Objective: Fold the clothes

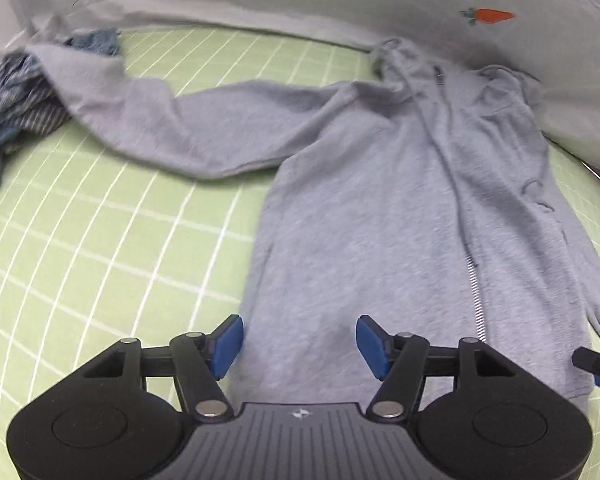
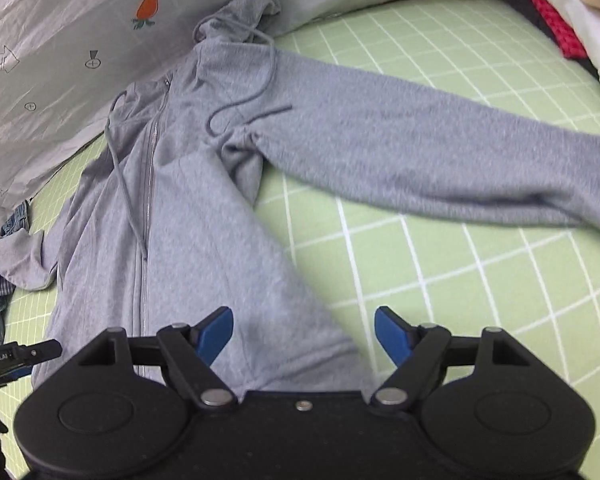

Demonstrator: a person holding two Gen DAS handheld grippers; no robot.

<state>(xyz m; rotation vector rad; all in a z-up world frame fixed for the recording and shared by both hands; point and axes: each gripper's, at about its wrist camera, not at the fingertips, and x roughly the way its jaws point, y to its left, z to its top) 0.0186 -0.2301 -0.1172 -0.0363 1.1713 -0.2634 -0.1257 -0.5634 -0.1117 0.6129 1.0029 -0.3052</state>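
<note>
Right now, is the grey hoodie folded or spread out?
Spread out: the hoodie lies flat on the green sheet, both sleeves extended sideways.

We hold our left gripper [image 1: 299,346] tilted steeply down, its blue pads [image 1: 229,344] set apart with nothing pinched between them. Our right gripper [image 2: 303,336] points down the same way, its pads [image 2: 392,336] spread wide and empty, the two grippers side by side.
</note>
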